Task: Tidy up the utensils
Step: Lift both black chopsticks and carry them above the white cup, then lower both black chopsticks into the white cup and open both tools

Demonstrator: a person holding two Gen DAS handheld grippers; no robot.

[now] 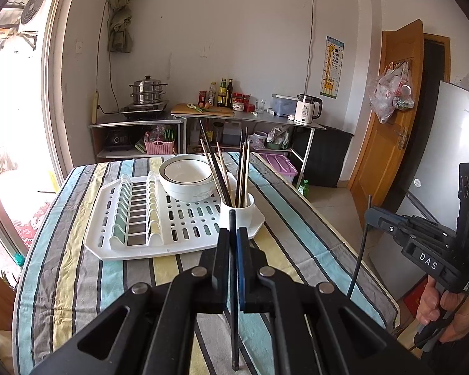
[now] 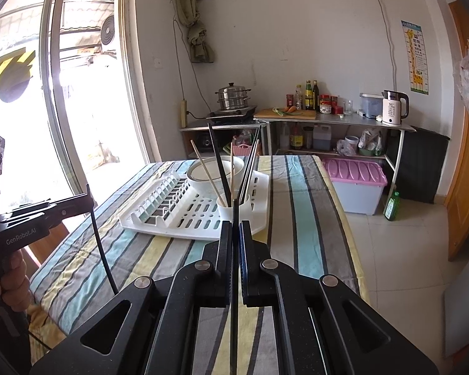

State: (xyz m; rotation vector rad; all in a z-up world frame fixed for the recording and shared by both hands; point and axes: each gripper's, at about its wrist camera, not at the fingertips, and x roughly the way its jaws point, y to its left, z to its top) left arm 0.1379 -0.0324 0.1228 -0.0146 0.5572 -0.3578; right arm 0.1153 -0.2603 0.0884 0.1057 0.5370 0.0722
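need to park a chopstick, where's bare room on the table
Bare striped cloth lies between the drying rack and the near table edge, and right of the rack. Crowded: the rack's bowl and chopstick cup.

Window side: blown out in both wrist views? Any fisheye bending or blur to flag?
Left wrist: window clips to white, door frame bows hard, table stays sharp. Right wrist: window overexposed too, chopstick in the right gripper looks soft up close; chopstick holder crisp.

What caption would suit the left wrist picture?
Left gripper clamps one black chopstick upright before the white utensil cup on the white drying rack.
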